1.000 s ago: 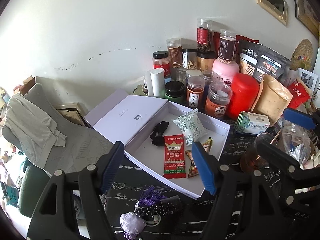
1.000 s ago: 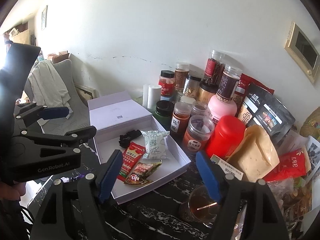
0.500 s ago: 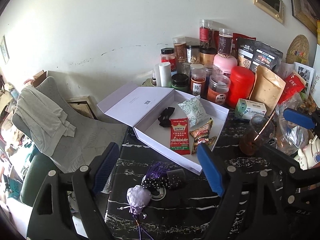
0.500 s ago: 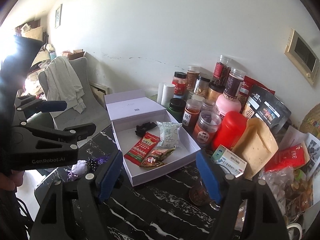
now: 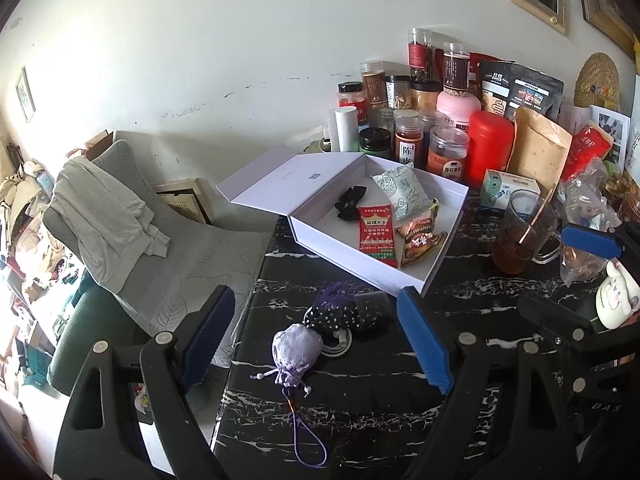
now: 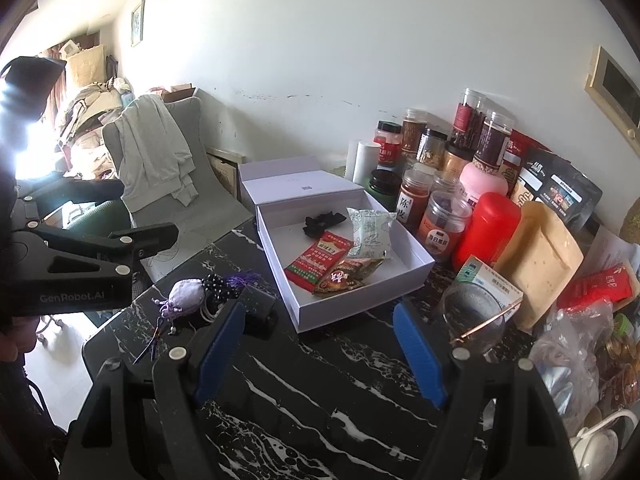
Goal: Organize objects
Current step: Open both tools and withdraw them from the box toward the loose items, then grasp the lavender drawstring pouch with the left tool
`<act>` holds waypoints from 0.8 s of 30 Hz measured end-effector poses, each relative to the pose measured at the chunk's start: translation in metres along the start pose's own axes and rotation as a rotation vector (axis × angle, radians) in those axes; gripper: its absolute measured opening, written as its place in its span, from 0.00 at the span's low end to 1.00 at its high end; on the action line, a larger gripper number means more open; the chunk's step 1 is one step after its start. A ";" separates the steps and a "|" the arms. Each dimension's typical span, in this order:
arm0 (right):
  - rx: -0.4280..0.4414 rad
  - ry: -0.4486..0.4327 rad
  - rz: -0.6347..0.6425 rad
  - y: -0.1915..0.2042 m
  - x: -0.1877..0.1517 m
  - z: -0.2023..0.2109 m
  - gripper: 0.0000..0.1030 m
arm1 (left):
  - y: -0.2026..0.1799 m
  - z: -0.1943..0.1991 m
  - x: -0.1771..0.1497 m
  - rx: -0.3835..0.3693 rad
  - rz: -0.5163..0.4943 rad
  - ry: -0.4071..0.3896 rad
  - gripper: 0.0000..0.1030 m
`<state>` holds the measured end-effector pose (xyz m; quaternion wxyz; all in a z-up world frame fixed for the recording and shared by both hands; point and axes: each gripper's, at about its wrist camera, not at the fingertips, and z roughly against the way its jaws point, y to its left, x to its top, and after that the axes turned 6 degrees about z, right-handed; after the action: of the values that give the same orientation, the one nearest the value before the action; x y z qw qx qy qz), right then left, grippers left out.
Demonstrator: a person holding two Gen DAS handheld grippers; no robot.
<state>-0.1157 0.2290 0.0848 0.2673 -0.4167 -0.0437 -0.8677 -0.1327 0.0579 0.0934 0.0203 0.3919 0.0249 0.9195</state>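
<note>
- The left tool (image 5: pixel 316 336) hangs over the near part of the black marbled bench (image 5: pixel 360 412) with its blue pads spread wide and nothing between them. The right tool (image 6: pixel 320 344) is likewise spread and empty.
- The white box (image 5: pixel 436 256) lies open on the far side of the bench, its lid folded out to the left. It already holds a red sachet (image 5: pixel 376 236), a pale green packet (image 5: pixel 402 194), a brown snack wrapper (image 5: pixel 420 238) and a small black item (image 5: pixel 350 204).
- Outside the box, near its front wall, lie a lavender drawstring pouch (image 5: pixel 296 350) and a dark dotted pouch (image 5: pixel 344 316) with a purple tassel. These look like the next things to go in.
- The lavender pouch sits almost centred under the left tool, so I would take it with that one. Come straight down and pinch the plump body, not the cord (image 5: pixel 308 440) that trails toward the near edge.
- The dotted pouch touches or overlaps a white ring-like thing (image 5: pixel 340 344); I cannot tell whether they are joined, so lift slowly.
- Carry the pouch over the box's front wall and set it in the bare left half of the floor.
- Keep the right tool clear of the glass of brown drink (image 6: pixel 474 320) with its stick, just right of the box.
</note>
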 end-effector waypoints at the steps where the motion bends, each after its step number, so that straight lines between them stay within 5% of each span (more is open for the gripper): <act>1: 0.012 0.003 0.000 0.002 -0.003 -0.002 0.75 | 0.001 -0.001 -0.005 0.001 0.001 0.007 0.80; 24: 0.177 0.075 0.004 0.045 -0.041 -0.061 0.75 | 0.030 -0.049 -0.097 -0.024 0.029 0.125 0.80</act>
<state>-0.1146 0.1897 0.0084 0.3064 -0.3588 -0.1091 -0.8749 -0.1015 0.0211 -0.0081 0.0098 0.3339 0.0093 0.9425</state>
